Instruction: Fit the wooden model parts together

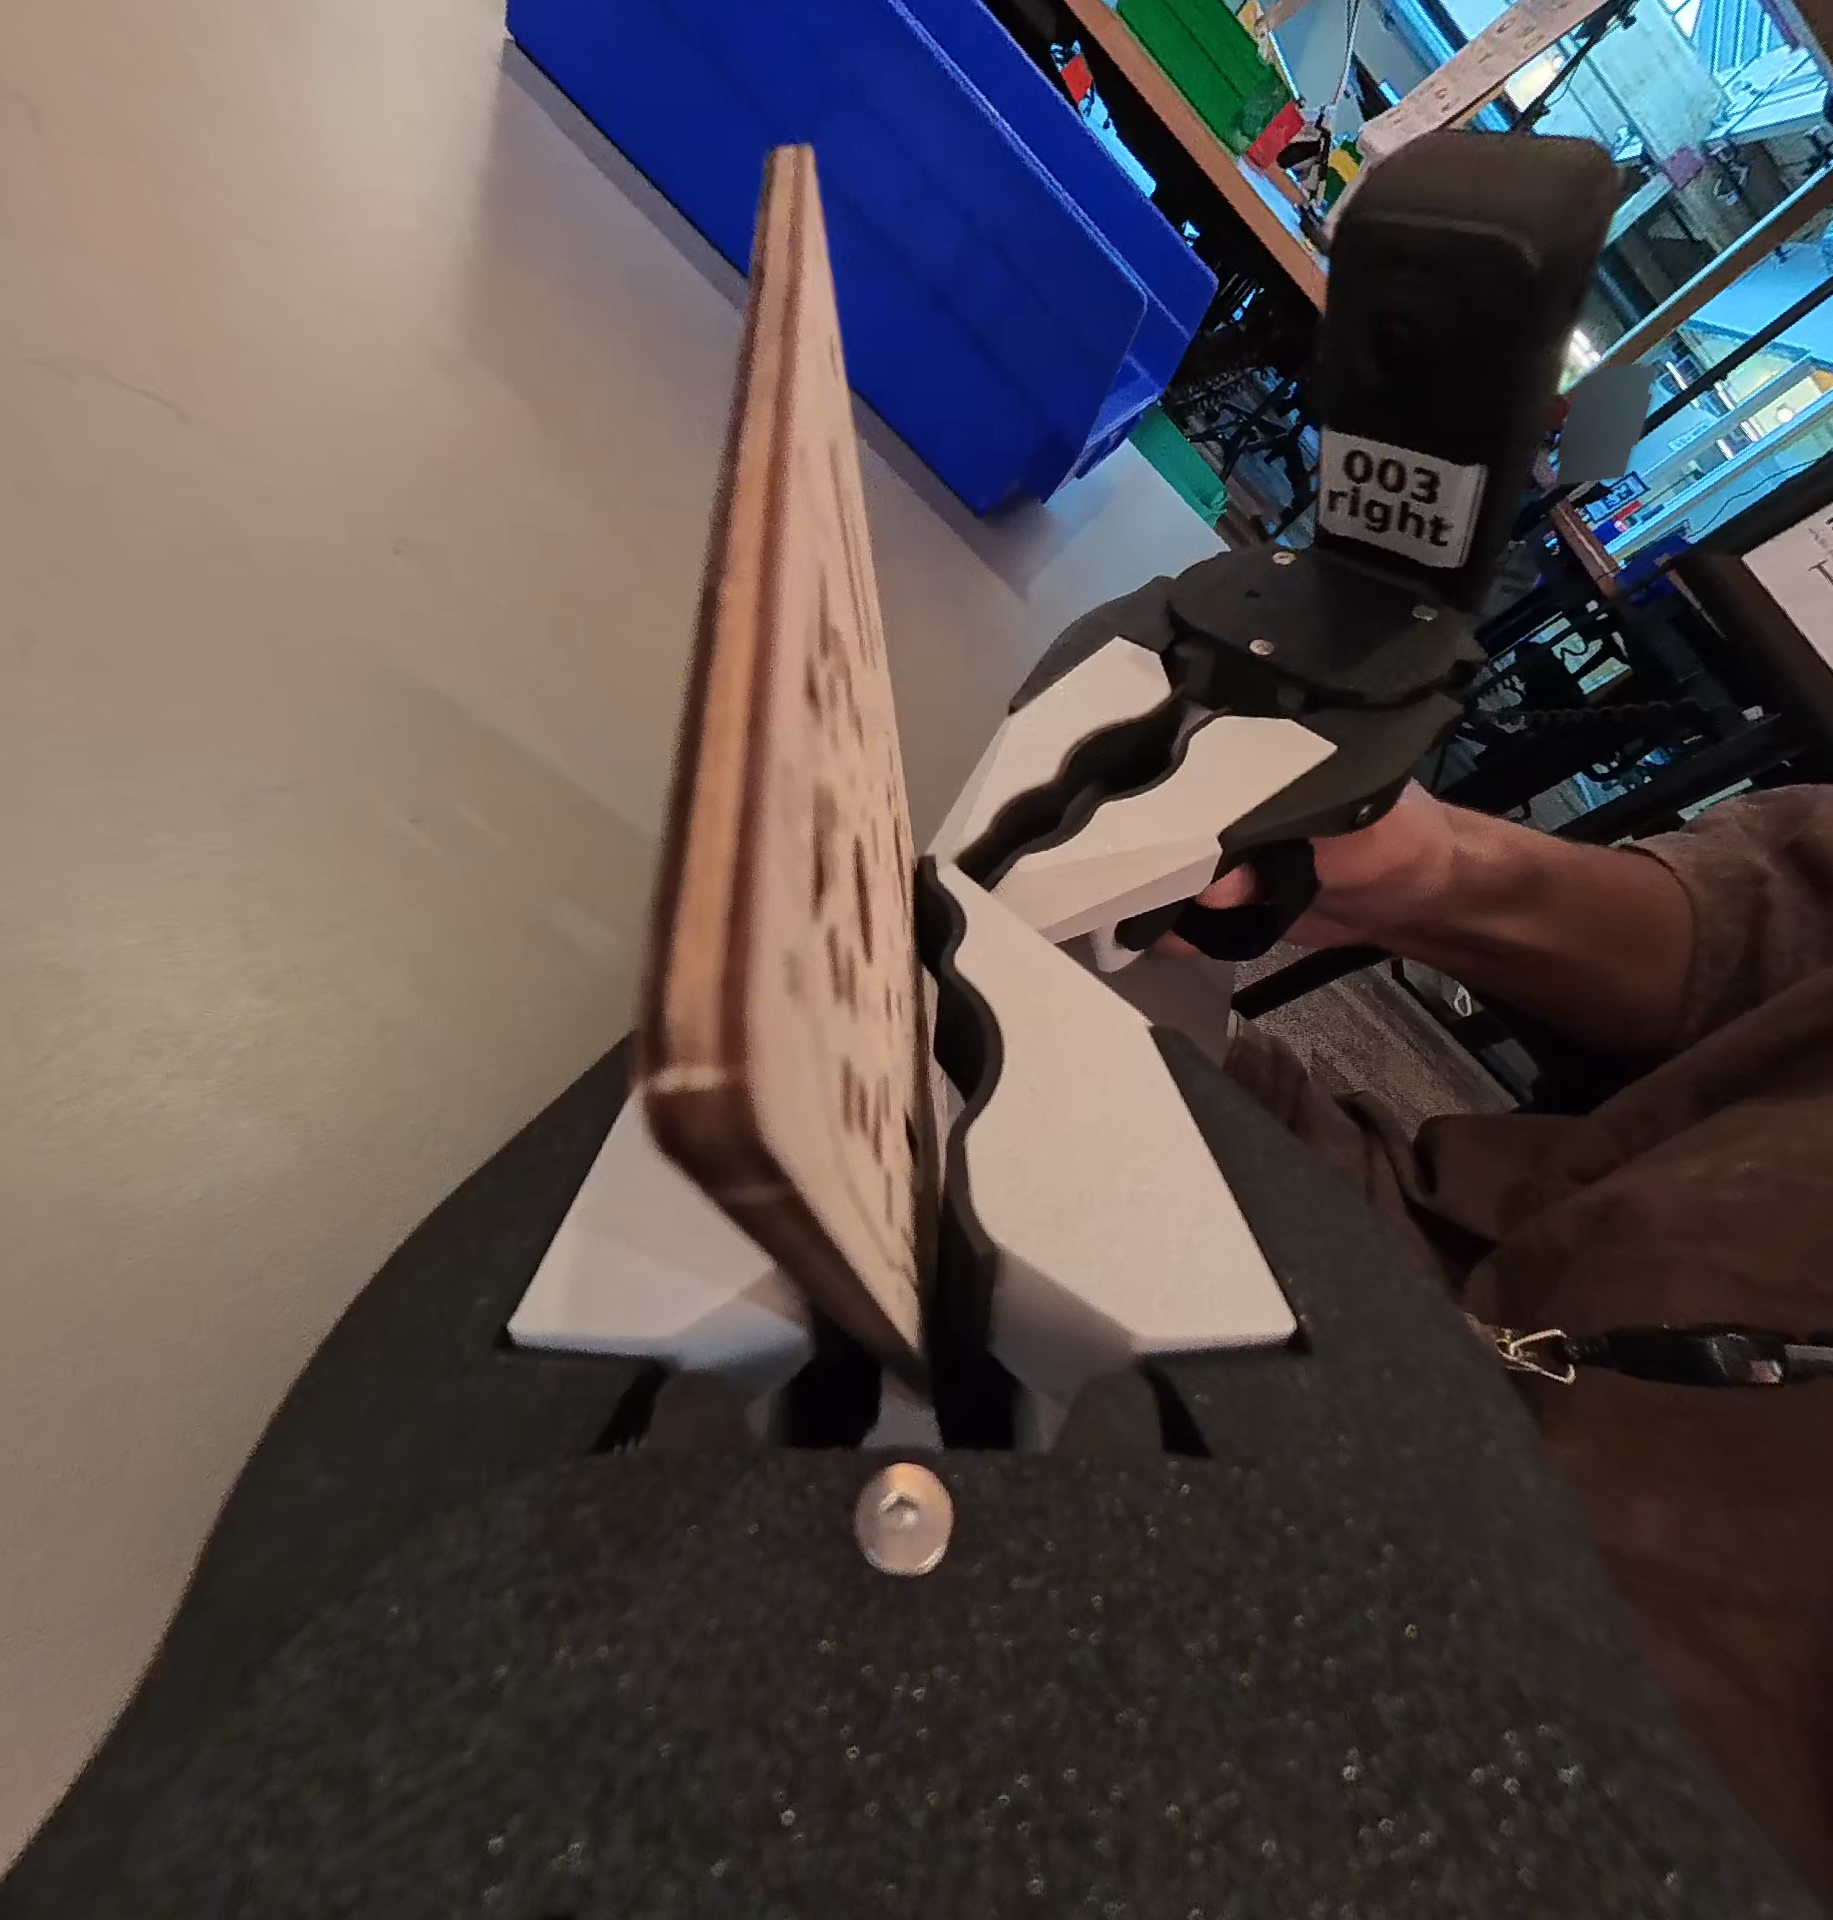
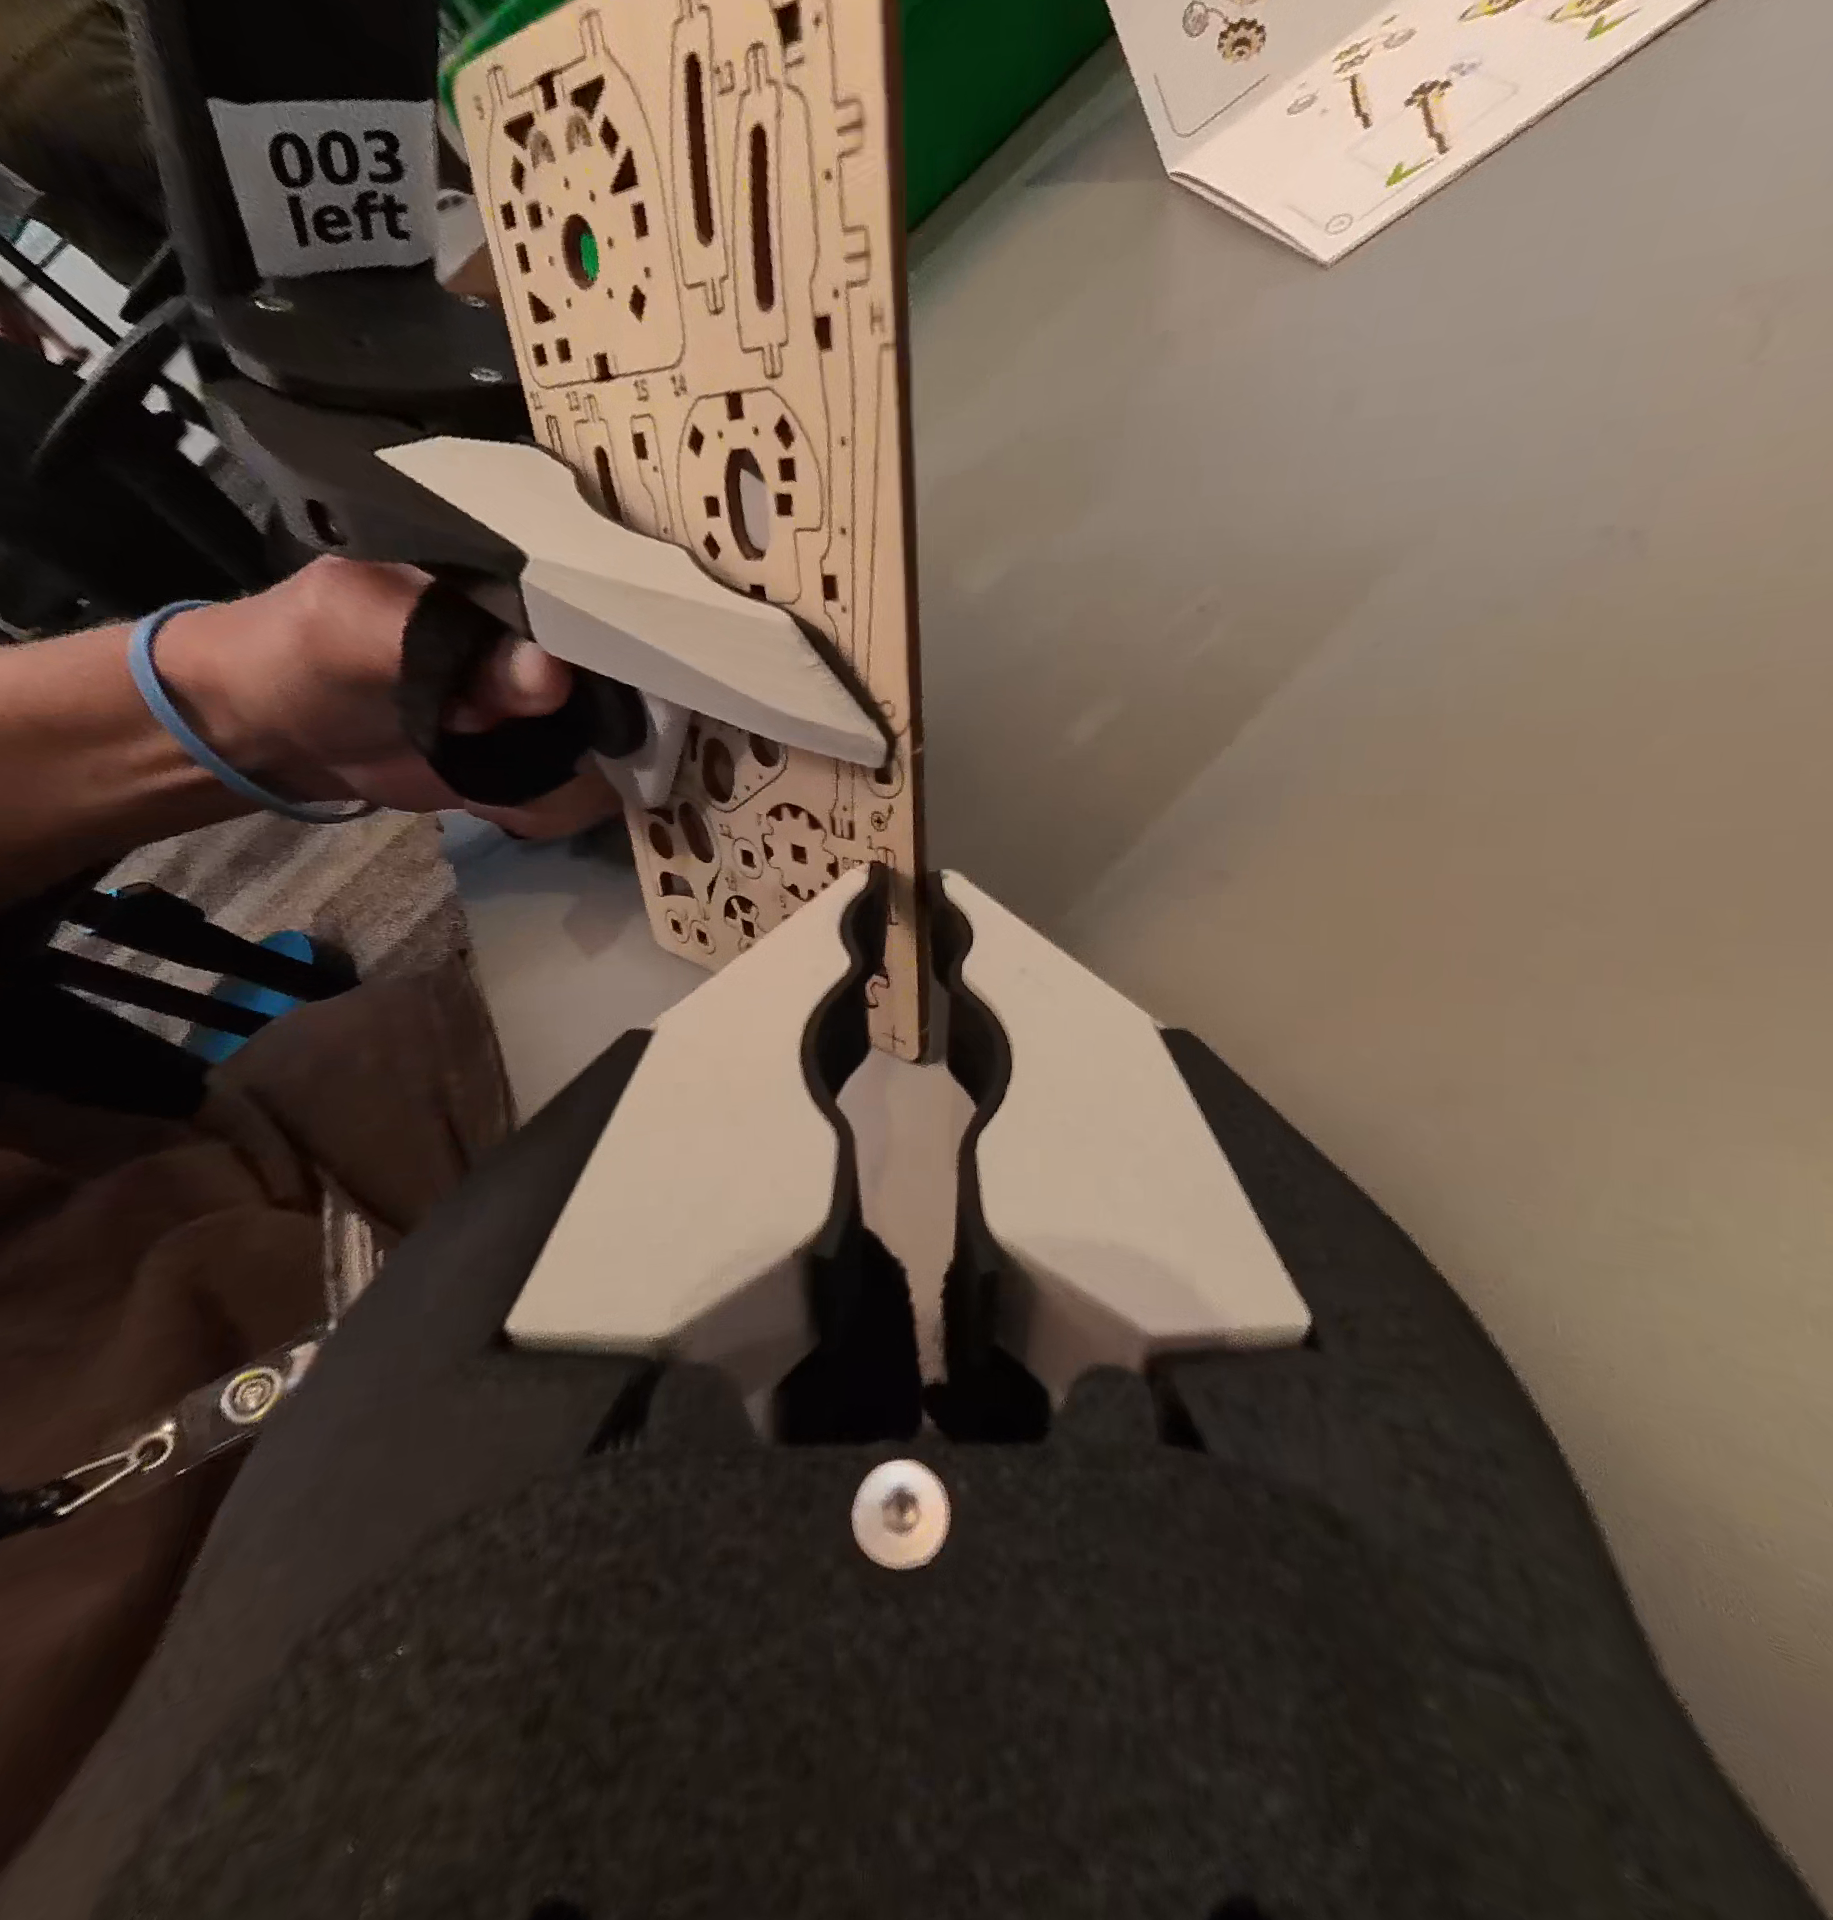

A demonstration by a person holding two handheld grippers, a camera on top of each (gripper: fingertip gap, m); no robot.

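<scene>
Between the 2 tools, a thin wooden sheet (image 2: pixel 787 436) of laser-cut model parts stands on edge above the pale desk (image 2: pixel 1411 831), its cut outlines facing the right wrist view and only its narrow edge (image 1: pixel 777 727) showing in the left wrist view. Left tool (image 1: pixel 938 914): closed flat on the sheet's face, with the sheet running between its white fingers (image 1: pixel 1088 1164); in the right wrist view this tool (image 2: pixel 881 743) reaches in from the left, at about mid-height of the sheet. Right tool (image 2: pixel 907 904): nearly closed, its tips pinching the sheet's lower corner along the near edge; farther back the wavy pads stand apart. The 2 grips at separate places probably steady the sheet so that a part can be pressed or snapped free, an early step, since no part appears joined yet. A hand (image 2: pixel 372 686) works the left tool's trigger. Beyond lie a folded instruction sheet (image 2: pixel 1359 114), a green bin (image 2: pixel 985 94) and stacked blue bins (image 1: pixel 943 270).
</scene>
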